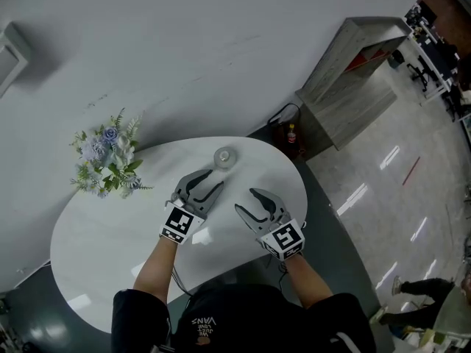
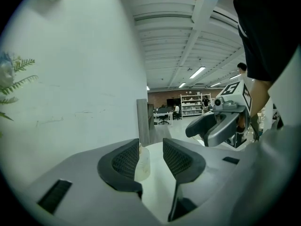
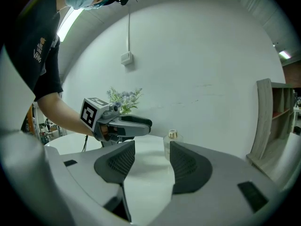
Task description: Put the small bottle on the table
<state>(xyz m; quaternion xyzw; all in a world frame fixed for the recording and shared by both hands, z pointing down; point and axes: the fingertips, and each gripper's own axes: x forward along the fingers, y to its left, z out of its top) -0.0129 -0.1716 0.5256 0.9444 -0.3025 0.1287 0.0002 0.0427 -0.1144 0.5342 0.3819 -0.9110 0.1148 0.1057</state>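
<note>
As far as counting goes, there's just one small bottle (image 1: 224, 157), and it's standing upright on the white tabletop (image 1: 110, 234), up near the far edge by the wall. It's a squat clear-glass thing, see-through all the way, with a short goldish cap on top.

You've got two grippers out. Your left gripper (image 1: 210, 182) sits just short of the bottle with its jaws spread. In the left gripper view the bottle shows in the gap ahead of them, half hidden behind the left-hand jaw. The pads aren't pressing on it, so nothing's gripped. Your right gripper (image 1: 246, 201) is right beside the left one, a bit further back from the bottle, jaws also spread with only bare tabletop between them.

Off to the left there's one bunch of blue and white flowers (image 1: 107, 160) with green fronds, well apart from the bottle.
</note>
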